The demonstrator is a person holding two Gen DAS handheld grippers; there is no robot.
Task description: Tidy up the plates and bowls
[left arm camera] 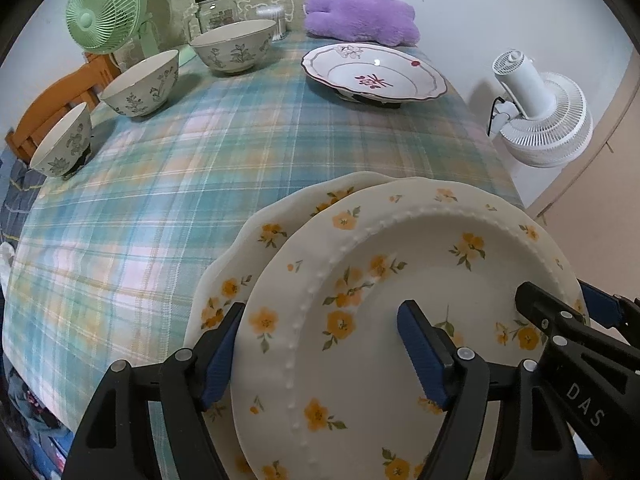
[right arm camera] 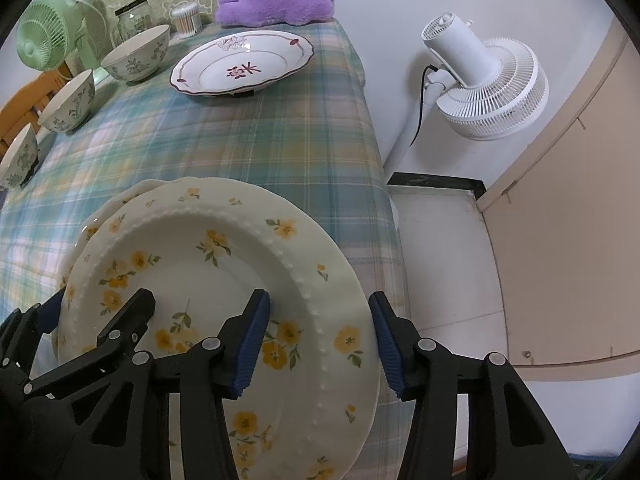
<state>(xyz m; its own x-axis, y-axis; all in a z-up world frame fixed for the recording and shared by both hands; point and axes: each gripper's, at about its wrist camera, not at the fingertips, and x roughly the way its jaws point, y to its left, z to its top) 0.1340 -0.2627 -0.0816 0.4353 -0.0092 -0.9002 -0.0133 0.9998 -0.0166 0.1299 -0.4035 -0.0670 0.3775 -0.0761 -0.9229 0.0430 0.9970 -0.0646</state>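
Observation:
Two cream plates with yellow flowers lie stacked at the near edge of the plaid table; the top plate (left arm camera: 400,280) (right arm camera: 208,264) rests on the lower one (left arm camera: 248,240) (right arm camera: 120,196). My left gripper (left arm camera: 320,352) straddles the top plate's left rim, jaws apart. My right gripper (right arm camera: 320,340) straddles its right rim, jaws apart; it shows in the left wrist view (left arm camera: 560,312). A white plate with red flowers (left arm camera: 374,72) (right arm camera: 244,62) sits at the far side. Three floral bowls (left arm camera: 234,46) (left arm camera: 140,84) (left arm camera: 62,140) line the left side.
A green fan (left arm camera: 106,8), a glass jar (left arm camera: 216,10) and a purple plush (left arm camera: 360,16) stand at the table's back. A white fan (right arm camera: 484,80) stands beside the table on the right, over white floor. A wooden chair (left arm camera: 52,104) is at left.

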